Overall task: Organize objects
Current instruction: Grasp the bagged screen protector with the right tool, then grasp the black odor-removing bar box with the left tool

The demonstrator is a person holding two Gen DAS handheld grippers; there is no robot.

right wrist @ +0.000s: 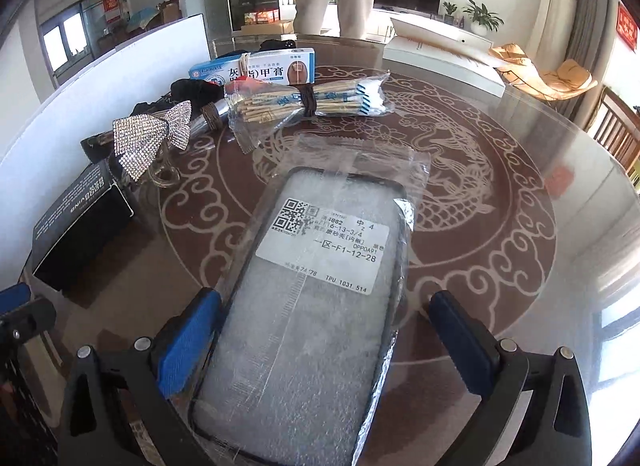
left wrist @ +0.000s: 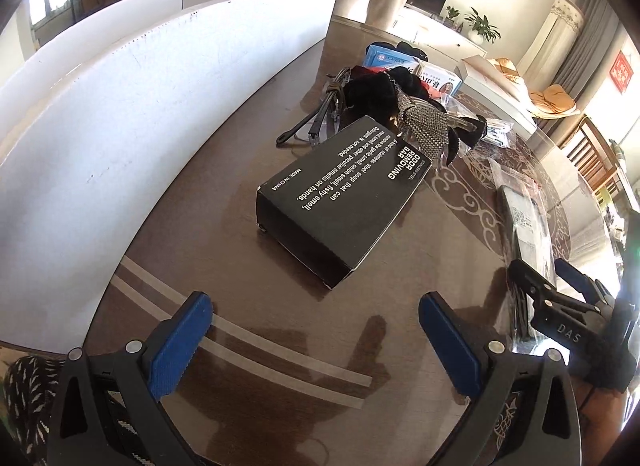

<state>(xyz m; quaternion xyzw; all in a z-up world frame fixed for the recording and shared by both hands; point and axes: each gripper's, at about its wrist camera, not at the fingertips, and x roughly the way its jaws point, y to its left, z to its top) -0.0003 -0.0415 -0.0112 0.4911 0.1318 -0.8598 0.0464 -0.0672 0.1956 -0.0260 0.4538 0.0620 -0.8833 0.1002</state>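
Right claw (right wrist: 324, 338) is spread wide, with a bagged phone case (right wrist: 316, 306) lying flat between its fingers: frosted back, dark rim, white QR sticker. Can't really tell if the left pad touches it. Left claw (left wrist: 316, 342) gapes over bare worktop (left wrist: 280, 330), the black soap box (left wrist: 344, 201) just ahead, rhinestone bow (left wrist: 424, 125) at its far corner.

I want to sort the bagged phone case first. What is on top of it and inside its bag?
On the phone case bag sits a white label with QR codes. Inside, a dark-rimmed case around grey foam; the case's underside is hidden.
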